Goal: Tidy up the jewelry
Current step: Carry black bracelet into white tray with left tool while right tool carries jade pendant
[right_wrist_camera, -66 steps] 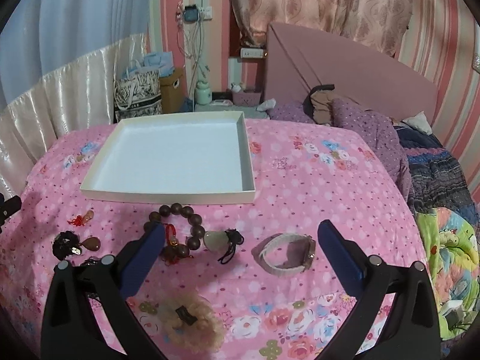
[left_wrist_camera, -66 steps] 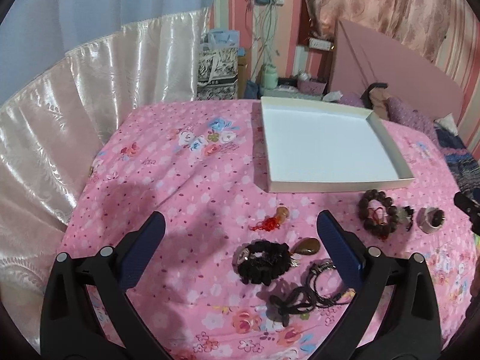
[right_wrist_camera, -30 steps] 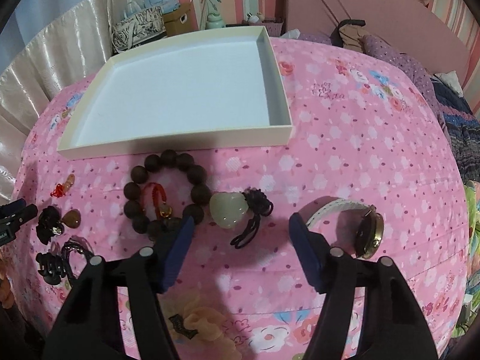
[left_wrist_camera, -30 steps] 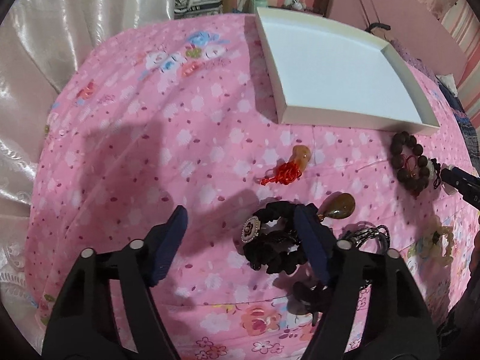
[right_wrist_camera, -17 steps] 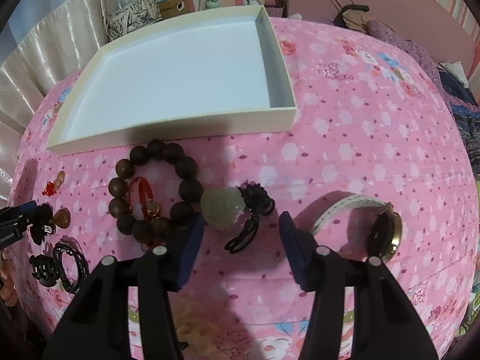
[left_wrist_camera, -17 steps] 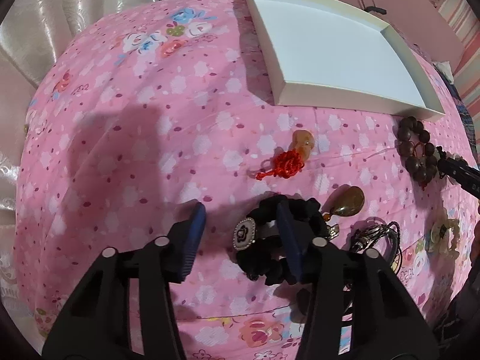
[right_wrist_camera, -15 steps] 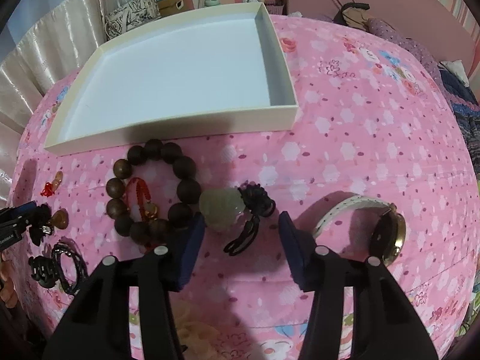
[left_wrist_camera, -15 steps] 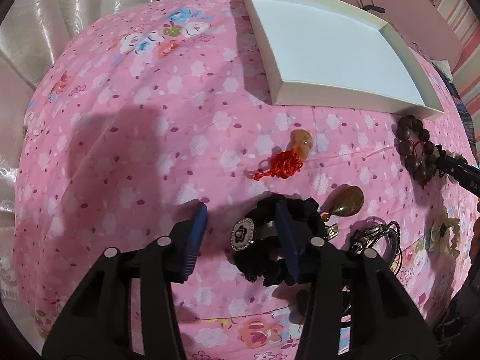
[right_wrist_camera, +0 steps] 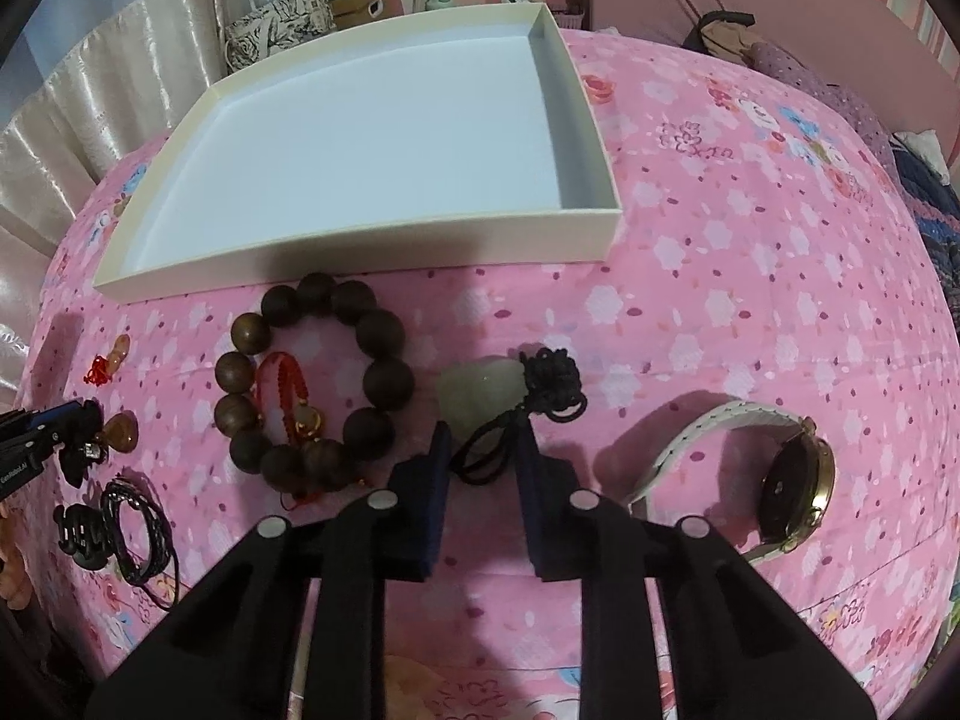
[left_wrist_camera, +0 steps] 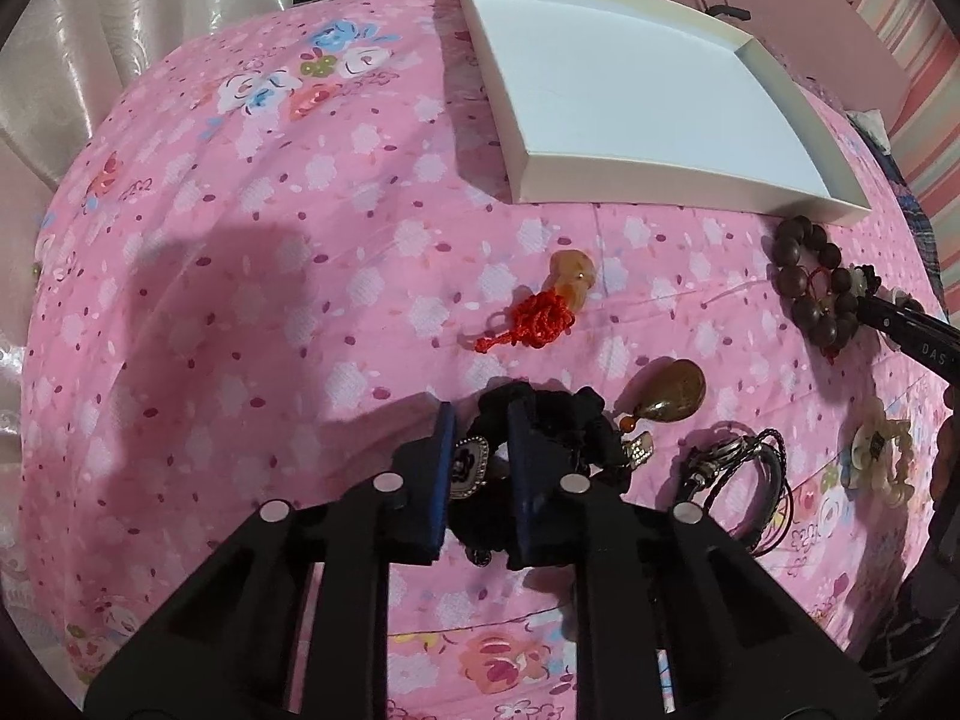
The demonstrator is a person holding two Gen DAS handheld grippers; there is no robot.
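Both grippers have dropped low over the bed in the last couple of seconds and pinched in. The left gripper (left_wrist_camera: 480,438) is now clamped on the black scrunchie (left_wrist_camera: 540,426) (the one with the little oval charm), and the right gripper (right_wrist_camera: 483,456) has closed on the black cord of the jade pendant (right_wrist_camera: 480,387). Both pieces still lie on the pink bedspread (left_wrist_camera: 240,300), and the white tray (right_wrist_camera: 372,120) has nothing in it, so I'd guess lifting comes next.
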